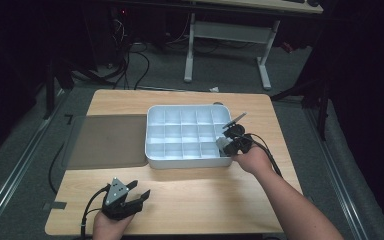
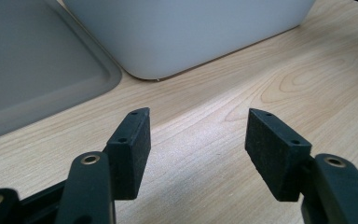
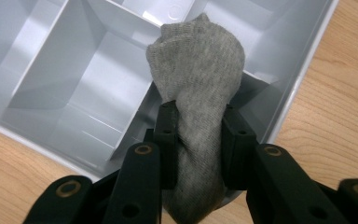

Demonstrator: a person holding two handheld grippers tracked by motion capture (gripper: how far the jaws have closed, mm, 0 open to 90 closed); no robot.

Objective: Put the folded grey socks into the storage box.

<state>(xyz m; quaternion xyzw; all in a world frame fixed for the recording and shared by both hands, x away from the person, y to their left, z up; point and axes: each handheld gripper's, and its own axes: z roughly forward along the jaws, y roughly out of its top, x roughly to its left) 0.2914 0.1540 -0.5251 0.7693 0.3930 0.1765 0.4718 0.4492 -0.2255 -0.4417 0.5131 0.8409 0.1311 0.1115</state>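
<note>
A white tray (image 1: 187,162) split into several compartments sits in the middle of the wooden table. My right gripper (image 1: 226,147) hangs over the tray's near right corner, shut on a bunched grey sock (image 1: 221,144). In the right gripper view the sock (image 3: 200,65) bulges above the right gripper (image 3: 198,112), just over a corner compartment of the tray (image 3: 65,70), and its tail hangs down between the jaws. My left gripper (image 1: 140,189) rests near the table's front left, open and empty. In its own view the left gripper (image 2: 198,126) points at the tray's outer wall (image 2: 191,32).
A flat grey-brown mat (image 1: 110,140) lies left of the tray, its edge touching it; the mat (image 2: 28,56) also appears in the left gripper view. Bare wood (image 1: 205,195) stretches along the table's front. A desk frame and cables stand on the floor beyond.
</note>
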